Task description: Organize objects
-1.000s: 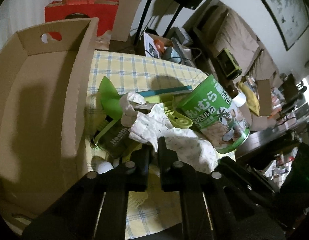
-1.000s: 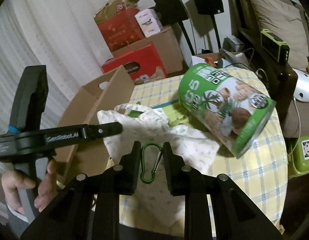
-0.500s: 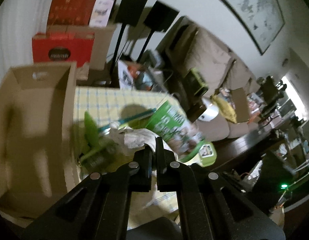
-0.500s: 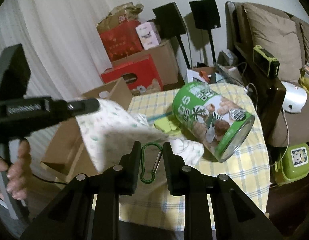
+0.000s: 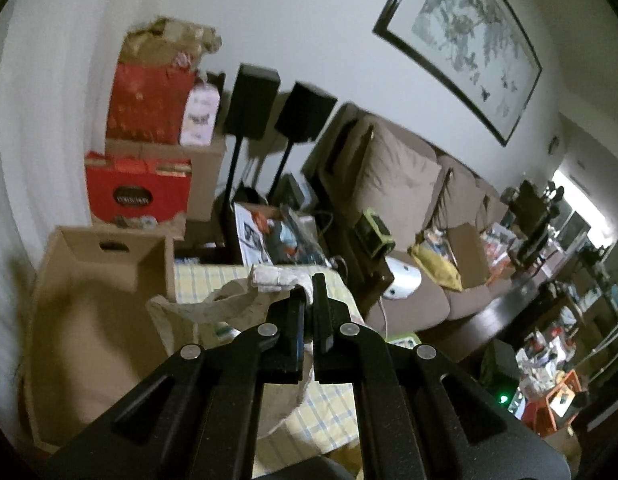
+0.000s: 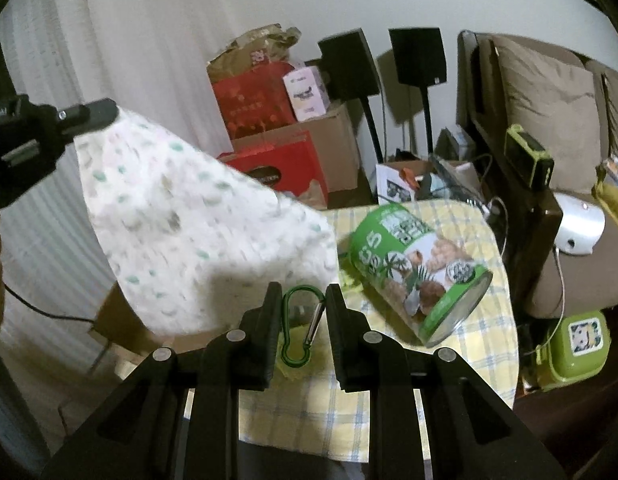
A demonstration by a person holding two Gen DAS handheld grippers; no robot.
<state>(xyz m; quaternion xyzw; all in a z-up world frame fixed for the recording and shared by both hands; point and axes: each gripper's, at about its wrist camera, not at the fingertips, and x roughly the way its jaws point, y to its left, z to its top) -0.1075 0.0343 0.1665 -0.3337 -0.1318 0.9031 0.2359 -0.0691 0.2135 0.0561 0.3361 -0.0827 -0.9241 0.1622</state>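
My left gripper [image 5: 309, 292] is shut on a white patterned cloth bag [image 5: 229, 308] and holds it lifted above the table; in the right wrist view the bag [image 6: 189, 232] hangs from the left gripper [image 6: 97, 110] at upper left. My right gripper [image 6: 301, 292] is shut on a green carabiner [image 6: 299, 328] above the yellow checked tablecloth [image 6: 449, 360]. A large green can [image 6: 417, 272] lies on its side on the table to the right.
An open cardboard box [image 5: 97, 312] stands left of the table. Red and brown boxes [image 6: 277, 128] and two speaker stands [image 6: 417, 60] are behind. A sofa [image 5: 409, 200] is to the right. A green lunch box [image 6: 573, 344] sits low at right.
My left gripper has lifted the cloth bag well up off the table, uncovering the things beneath. My right gripper has risen and drawn back with the carabiner.
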